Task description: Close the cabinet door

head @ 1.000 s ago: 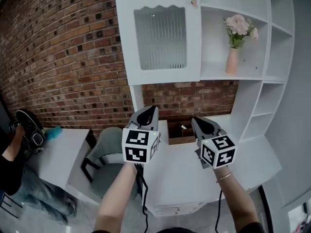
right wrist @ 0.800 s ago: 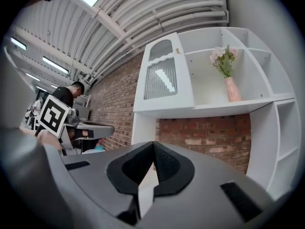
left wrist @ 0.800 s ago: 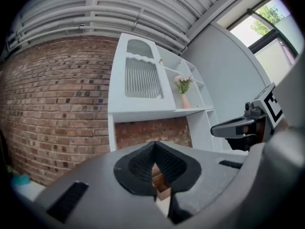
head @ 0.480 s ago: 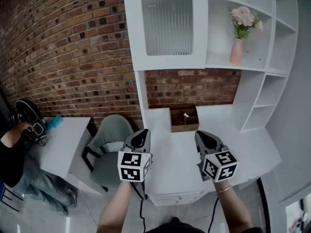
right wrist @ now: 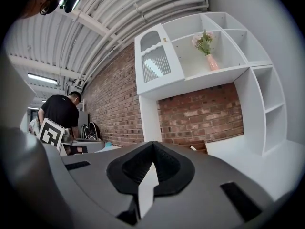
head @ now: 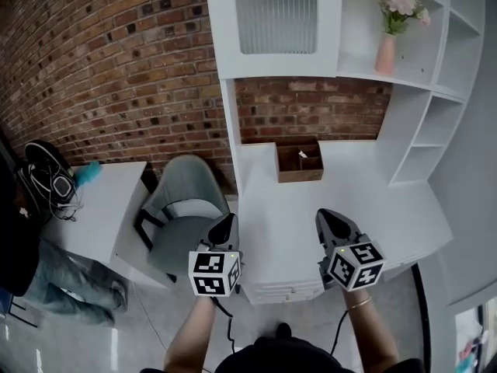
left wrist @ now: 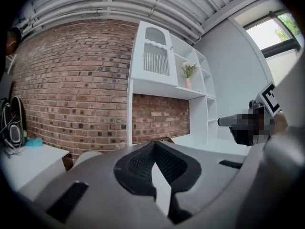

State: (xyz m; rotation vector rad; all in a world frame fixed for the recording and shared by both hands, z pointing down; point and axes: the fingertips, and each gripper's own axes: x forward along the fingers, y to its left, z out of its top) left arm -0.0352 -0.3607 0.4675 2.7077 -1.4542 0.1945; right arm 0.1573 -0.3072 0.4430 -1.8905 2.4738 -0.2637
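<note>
The white cabinet door [head: 276, 22] with its ribbed glass pane lies flush with the cabinet front, high at the top of the head view. It also shows in the left gripper view as the door [left wrist: 156, 51] and in the right gripper view as the door [right wrist: 155, 63]. My left gripper [head: 227, 224] hangs low at the desk's front left corner, shut and holding nothing. My right gripper [head: 328, 217] is beside it over the desk's front edge, also shut and empty. Both are far below the door and point roughly level at the shelf unit.
A pink vase of flowers [head: 392, 22] stands on the open shelf right of the door. A small wooden box [head: 299, 162] sits at the back of the white desk [head: 373, 200]. A grey chair [head: 182, 200], a low side table [head: 93, 216] and a person [head: 15, 239] are at the left.
Both grippers have dropped from just below the cabinet to the desk's front edge, staying shut. The view has tilted down, so the door now sits at the frame's top.
</note>
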